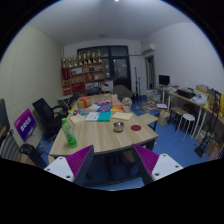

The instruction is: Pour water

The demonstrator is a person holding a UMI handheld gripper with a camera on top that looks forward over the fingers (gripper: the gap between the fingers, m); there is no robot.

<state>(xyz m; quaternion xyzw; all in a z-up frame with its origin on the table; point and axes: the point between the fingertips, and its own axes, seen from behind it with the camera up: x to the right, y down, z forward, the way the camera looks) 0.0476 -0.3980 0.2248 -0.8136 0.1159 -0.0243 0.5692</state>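
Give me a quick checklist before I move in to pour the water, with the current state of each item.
1. Tool free to grasp: ok, open, nothing between its fingers.
2. Green bottle in sight: ok, upright near the table's edge.
3. Receiving vessel found: cannot tell; a small round container sits mid-table, too small to identify.
4. Tool near the bottle: not ok, the bottle stands well beyond the fingers.
5. Bottle's cap off: cannot tell.
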